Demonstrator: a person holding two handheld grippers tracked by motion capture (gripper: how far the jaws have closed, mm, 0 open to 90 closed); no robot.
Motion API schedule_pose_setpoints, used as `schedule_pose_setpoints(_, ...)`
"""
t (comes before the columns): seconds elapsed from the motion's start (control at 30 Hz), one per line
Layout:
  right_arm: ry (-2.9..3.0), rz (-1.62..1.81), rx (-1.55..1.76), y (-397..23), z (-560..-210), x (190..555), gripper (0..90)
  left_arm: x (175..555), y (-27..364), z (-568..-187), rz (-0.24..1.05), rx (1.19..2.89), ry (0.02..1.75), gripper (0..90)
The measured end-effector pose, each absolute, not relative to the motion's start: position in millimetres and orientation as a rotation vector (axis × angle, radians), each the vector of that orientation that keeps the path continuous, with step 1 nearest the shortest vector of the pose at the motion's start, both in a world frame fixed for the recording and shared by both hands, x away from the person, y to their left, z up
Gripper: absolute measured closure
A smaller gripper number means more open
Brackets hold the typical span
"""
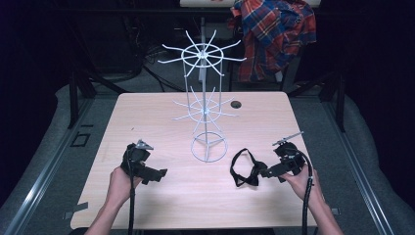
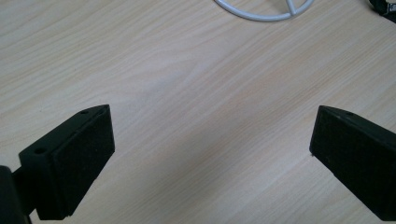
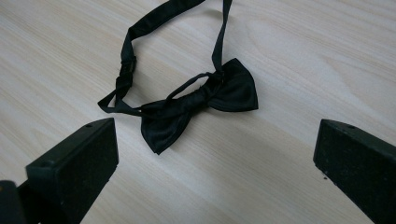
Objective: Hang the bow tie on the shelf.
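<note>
Softly does it: a limp bow tie waits for the right gripper

Seen from the high view, a black bow tie (image 1: 247, 169) lies flat on the pale wooden table (image 1: 147, 112), just to the right of the round foot of a white wire rack (image 1: 208, 112) whose spokes all stand bare. The right gripper (image 1: 268, 172) sits close beside the tie's bow, while the left gripper (image 1: 159, 174) rests well apart from it, on the other side of the rack's foot.

From the left gripper view, the jaws stand wide with bare table between them; the rack's white ring (image 2: 264, 11) curves along the top edge.

From the right gripper view, the jaws are spread wide too, with nothing pressed between them. The bow tie (image 3: 201, 105) lies just ahead, its thin strap (image 3: 140, 28) looping away, with a small adjuster on the strap's left side.

By my judgement it is light, soft and floppy fabric, not fragile, and its smooth cloth may slip. The knot at the bow's middle looks like the firmest, thickest place to pinch; gripped by the strap instead, the bow would dangle and swing.
</note>
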State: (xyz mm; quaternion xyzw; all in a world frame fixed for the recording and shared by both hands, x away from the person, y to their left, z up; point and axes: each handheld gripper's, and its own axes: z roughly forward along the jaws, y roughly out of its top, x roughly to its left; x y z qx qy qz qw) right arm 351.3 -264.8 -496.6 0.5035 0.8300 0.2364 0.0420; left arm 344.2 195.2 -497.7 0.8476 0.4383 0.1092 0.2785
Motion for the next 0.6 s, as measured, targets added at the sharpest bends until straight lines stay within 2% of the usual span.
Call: schedule_pose_setpoints(0.6,2.546,0.729,1.548,-251,-503,361,0.1,344,197,-498,0.287,2.265,1.183,0.0)
